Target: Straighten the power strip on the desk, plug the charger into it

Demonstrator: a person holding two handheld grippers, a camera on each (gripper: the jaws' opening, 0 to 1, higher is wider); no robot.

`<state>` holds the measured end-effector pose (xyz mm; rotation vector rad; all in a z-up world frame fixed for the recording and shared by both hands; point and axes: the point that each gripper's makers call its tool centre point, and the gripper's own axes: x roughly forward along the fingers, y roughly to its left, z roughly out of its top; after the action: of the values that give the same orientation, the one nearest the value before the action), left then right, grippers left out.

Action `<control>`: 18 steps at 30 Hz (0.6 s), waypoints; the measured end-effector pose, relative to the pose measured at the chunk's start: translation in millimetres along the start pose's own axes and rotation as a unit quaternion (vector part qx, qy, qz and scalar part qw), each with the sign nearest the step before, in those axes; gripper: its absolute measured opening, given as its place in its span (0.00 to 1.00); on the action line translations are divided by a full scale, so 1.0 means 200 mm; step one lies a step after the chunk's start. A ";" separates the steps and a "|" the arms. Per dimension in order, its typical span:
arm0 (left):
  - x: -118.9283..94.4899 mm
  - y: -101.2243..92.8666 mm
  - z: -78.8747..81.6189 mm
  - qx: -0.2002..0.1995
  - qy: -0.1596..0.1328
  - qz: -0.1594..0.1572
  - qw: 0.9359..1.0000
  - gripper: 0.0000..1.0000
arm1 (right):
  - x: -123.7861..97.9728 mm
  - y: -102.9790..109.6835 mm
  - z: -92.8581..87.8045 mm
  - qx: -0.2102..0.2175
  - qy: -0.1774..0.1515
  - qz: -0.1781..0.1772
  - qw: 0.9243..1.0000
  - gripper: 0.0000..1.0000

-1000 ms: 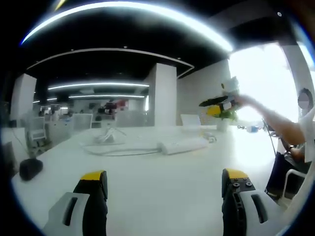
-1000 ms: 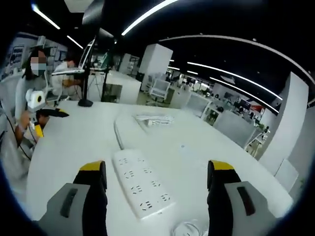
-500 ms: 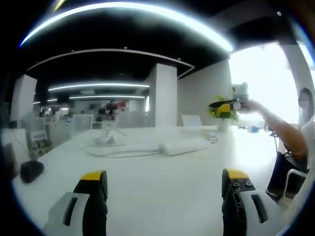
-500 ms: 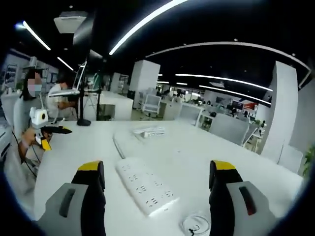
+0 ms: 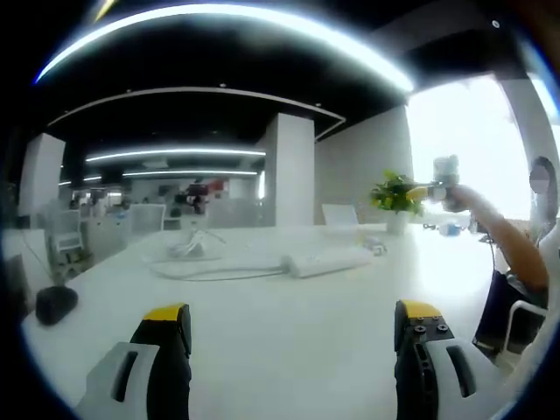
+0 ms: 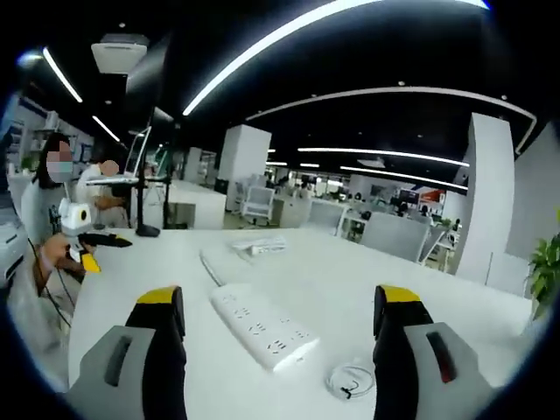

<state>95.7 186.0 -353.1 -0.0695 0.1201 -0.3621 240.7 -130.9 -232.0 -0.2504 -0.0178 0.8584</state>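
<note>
Right gripper (image 6: 273, 337) hovered over power strip (image 6: 263, 328), fingers spread, empty, lined up for straightening. Left gripper (image 5: 293, 350) released too, low above tabletop (image 5: 289, 324). Charger cable (image 6: 350, 381) coiled beside strip.

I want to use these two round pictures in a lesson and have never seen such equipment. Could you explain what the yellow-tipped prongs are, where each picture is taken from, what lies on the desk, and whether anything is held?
No robot here: a person holds a two-jaw gripper in each hand, and a fisheye camera rides on each. The yellow-tipped prongs at the bottom are the jaws.

The left gripper view looks along the left gripper; the right gripper view looks along the right gripper. Both stand open and hold nothing.

On the large white desk lies a long white power strip with its white cord. Beside it lies a small coiled white cable, probably the charger's. A dark rounded object sits at the desk's edge, and a green potted plant stands farther off.
</note>
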 end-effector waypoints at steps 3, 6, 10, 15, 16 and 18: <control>0.00 0.00 0.00 -0.001 0.000 -0.001 1.000 0.99 | -0.05 0.01 0.00 -0.001 -0.006 -0.009 1.000 0.89; 0.01 -0.01 -0.01 -0.001 0.001 -0.003 1.000 0.99 | -0.08 0.01 -0.01 0.004 -0.013 -0.016 1.000 0.89; 0.01 0.00 -0.01 -0.002 0.001 -0.004 1.000 0.99 | -0.13 0.00 -0.06 0.009 -0.012 -0.032 0.999 0.89; 0.02 0.00 -0.01 -0.002 0.003 -0.005 1.000 0.99 | -0.19 0.00 -0.12 0.022 -0.011 -0.048 0.999 0.89; 0.02 0.00 -0.01 -0.002 0.003 -0.005 1.000 0.99 | -0.20 0.00 -0.12 0.025 -0.015 -0.051 0.998 0.89; 0.02 0.00 -0.01 -0.002 0.003 -0.005 1.000 0.99 | -0.21 0.00 -0.12 0.026 -0.016 -0.055 0.998 0.89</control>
<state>98.2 184.1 -355.5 -0.0720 0.1272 -0.3714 216.7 -167.6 -252.2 -0.1860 -0.0387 0.7521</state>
